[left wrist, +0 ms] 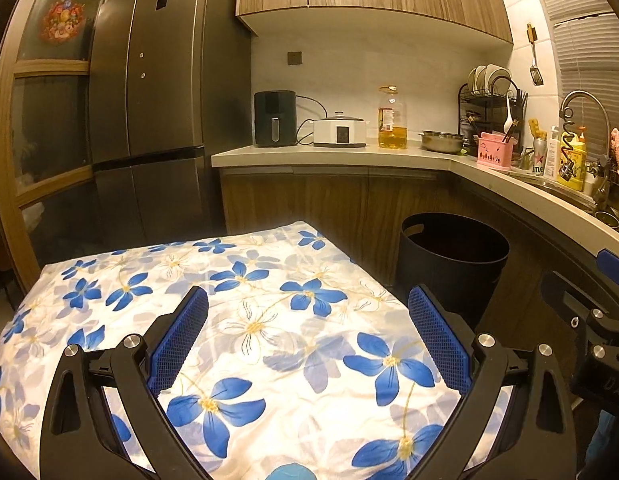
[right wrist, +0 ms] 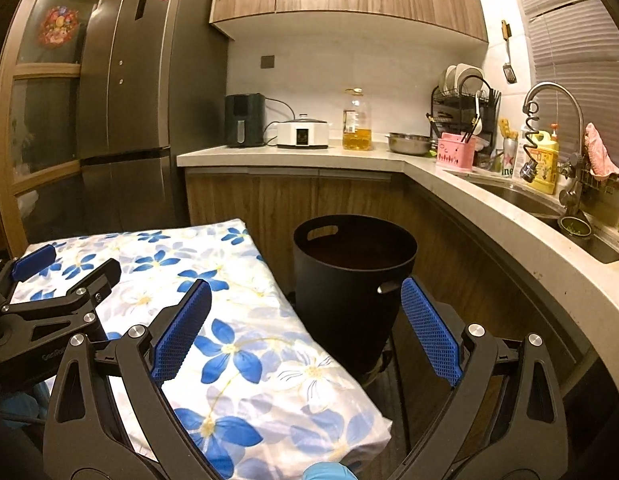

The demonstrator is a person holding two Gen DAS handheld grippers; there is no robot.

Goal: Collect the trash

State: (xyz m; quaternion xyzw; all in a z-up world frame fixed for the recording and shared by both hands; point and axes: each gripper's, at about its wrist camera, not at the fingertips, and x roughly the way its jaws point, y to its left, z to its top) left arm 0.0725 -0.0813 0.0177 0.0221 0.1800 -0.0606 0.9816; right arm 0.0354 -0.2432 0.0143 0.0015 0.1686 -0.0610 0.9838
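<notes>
A black round bin [left wrist: 453, 256] [right wrist: 353, 276] with handle cut-outs stands on the floor, just right of a table under a white cloth with blue flowers [left wrist: 237, 320] [right wrist: 229, 344]. I see no loose trash on the cloth. My left gripper [left wrist: 309, 320] hovers open over the cloth with nothing between its blue pads. My right gripper [right wrist: 305, 312] is open too, held over the table's right edge with the bin just beyond its fingers. The left gripper [right wrist: 57, 276] also shows at the left of the right wrist view. The bin's inside is dark.
An L-shaped counter [right wrist: 293, 154] carries an air fryer [right wrist: 244, 120], a white cooker [right wrist: 303, 134], an oil bottle [right wrist: 356, 120], a steel bowl [right wrist: 409, 143], a dish rack [right wrist: 463, 108] and a sink with a tap [right wrist: 557, 128]. A tall fridge [left wrist: 157, 100] stands at left.
</notes>
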